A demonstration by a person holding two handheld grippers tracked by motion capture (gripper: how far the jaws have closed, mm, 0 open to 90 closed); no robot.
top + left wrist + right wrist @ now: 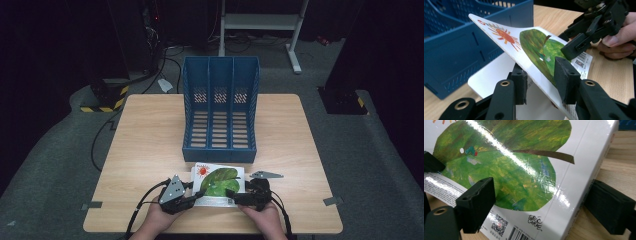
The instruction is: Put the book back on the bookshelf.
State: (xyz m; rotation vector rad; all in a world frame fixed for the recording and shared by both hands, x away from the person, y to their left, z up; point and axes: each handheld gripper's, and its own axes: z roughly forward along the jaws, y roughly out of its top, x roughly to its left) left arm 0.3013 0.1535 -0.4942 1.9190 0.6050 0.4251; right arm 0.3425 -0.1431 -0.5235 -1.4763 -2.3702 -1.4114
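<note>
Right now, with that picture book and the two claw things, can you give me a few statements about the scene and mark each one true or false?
1. The left gripper pinches the lifted cover of the book. True.
2. The blue file rack holds several books. False: its three slots are empty.
3. The right gripper has its jaws spread, one on the cover and one beside the book's spine. True.
4. The book lies at the far edge of the table. False: it lies at the near edge, in front of the rack.
5. The cover shows a red car. False: a green leaf and an orange sun.
</note>
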